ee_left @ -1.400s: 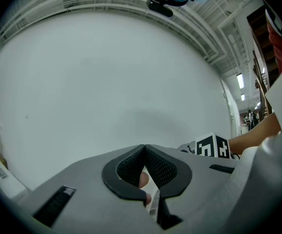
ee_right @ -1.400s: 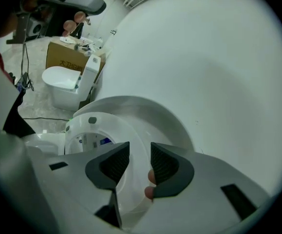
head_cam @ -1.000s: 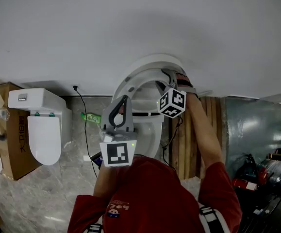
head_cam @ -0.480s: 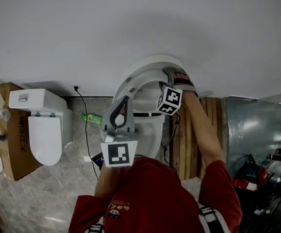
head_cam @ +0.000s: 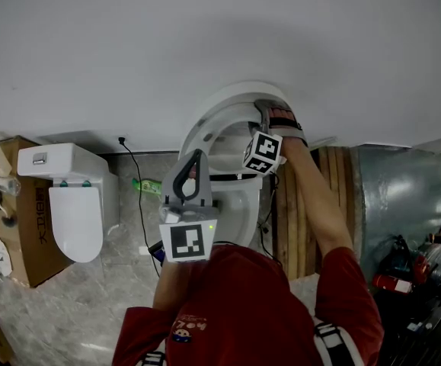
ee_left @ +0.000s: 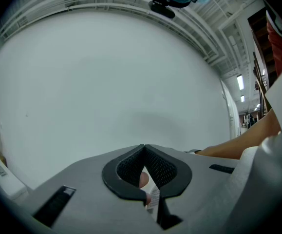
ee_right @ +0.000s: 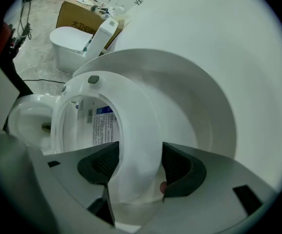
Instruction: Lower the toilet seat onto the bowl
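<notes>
Toilet bowl (head_cam: 239, 212) partly behind left gripper (head_cam: 196, 157)

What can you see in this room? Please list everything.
toilet: one, white, middle, against the wall
seat: one, white, raised off the bowl
lid: one, white, upright behind the seat
second toilet: one, white, left
box: one, brown, far left
cable: one, black, on the floor between the toilets
planks: several, brown, right of the toilet
wall: one, white, behind everything
shirt: one, red, bottom middle
left gripper: one, grey, shut, before the toilet
right gripper: one, grey, jaws just opened, astride the seat's rim
</notes>
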Demonstrator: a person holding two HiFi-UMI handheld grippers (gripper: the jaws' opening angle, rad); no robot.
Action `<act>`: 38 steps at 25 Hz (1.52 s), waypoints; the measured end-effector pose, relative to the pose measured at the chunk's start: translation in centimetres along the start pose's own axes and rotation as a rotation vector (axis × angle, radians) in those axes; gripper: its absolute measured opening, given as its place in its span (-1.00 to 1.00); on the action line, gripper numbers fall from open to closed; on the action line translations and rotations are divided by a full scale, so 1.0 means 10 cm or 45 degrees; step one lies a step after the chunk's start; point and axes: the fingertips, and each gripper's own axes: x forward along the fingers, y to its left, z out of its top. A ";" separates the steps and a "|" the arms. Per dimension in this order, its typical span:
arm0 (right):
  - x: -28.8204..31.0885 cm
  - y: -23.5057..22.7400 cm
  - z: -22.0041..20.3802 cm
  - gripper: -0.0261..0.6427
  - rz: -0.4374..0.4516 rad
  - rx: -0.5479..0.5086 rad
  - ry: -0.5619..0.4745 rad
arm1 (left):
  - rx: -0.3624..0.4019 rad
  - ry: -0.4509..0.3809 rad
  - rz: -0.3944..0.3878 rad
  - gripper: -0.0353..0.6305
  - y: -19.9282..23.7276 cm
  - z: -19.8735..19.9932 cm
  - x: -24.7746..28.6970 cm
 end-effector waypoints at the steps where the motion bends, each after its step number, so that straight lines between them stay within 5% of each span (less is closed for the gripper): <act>1: 0.00 0.00 0.00 -0.18 -0.003 0.000 0.003 | 0.001 0.000 -0.002 -0.86 0.00 0.00 0.00; 25: -0.28 0.11 0.05 -0.19 0.041 0.068 0.038 | 0.019 0.010 -0.085 -0.86 -0.04 0.03 -0.17; 38: -0.41 0.18 0.04 -0.19 0.056 0.101 0.101 | -0.021 0.167 -0.202 -0.86 0.14 -0.36 0.02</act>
